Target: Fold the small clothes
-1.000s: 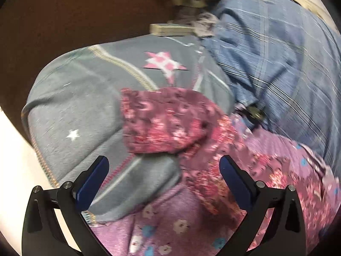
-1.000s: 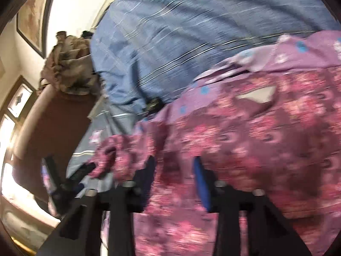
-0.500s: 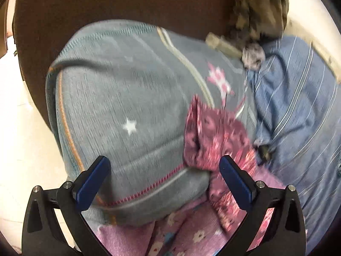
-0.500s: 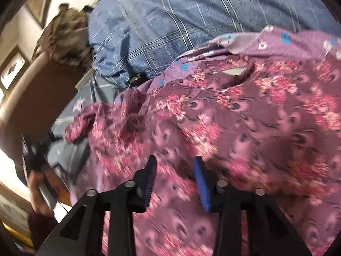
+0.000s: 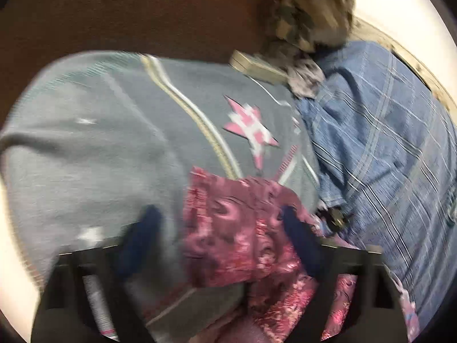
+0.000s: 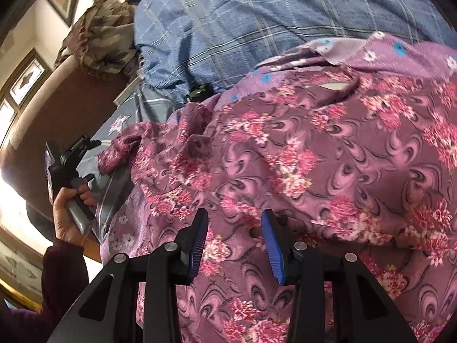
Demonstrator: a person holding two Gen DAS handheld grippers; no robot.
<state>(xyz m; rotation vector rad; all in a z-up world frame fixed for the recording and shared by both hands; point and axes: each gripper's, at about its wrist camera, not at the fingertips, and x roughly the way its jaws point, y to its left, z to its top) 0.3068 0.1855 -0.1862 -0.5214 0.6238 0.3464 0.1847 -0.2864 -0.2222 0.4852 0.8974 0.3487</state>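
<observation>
A maroon floral garment [image 6: 314, 157] lies spread over a purple flowered cloth [image 6: 371, 51]. Its sleeve end [image 5: 234, 228] rests on a grey cloth with stars [image 5: 114, 157]. My left gripper [image 5: 220, 228] is blurred and its jaws are closing. The sleeve lies between them, close to the right finger [image 5: 300, 240], while the left finger stands off it over grey cloth. My right gripper [image 6: 235, 237] hovers low over the garment's front part, jaws apart, with flat cloth showing between the pads and no fold pinched. A hand [image 6: 68, 208] holds the left gripper at that view's left edge.
A blue checked cloth [image 6: 257, 28] covers the area behind the garment. A camouflage cloth [image 5: 308, 8] is bunched at the back on a brown padded arm [image 5: 128, 8]. A small dark clip-like object [image 6: 200, 91] lies at the blue cloth's edge. Bright floor lies left.
The left gripper has swung back over the sleeve end and its jaws have narrowed around it. The right gripper's jaws have widened a little, and the garment beneath it lies flatter.
</observation>
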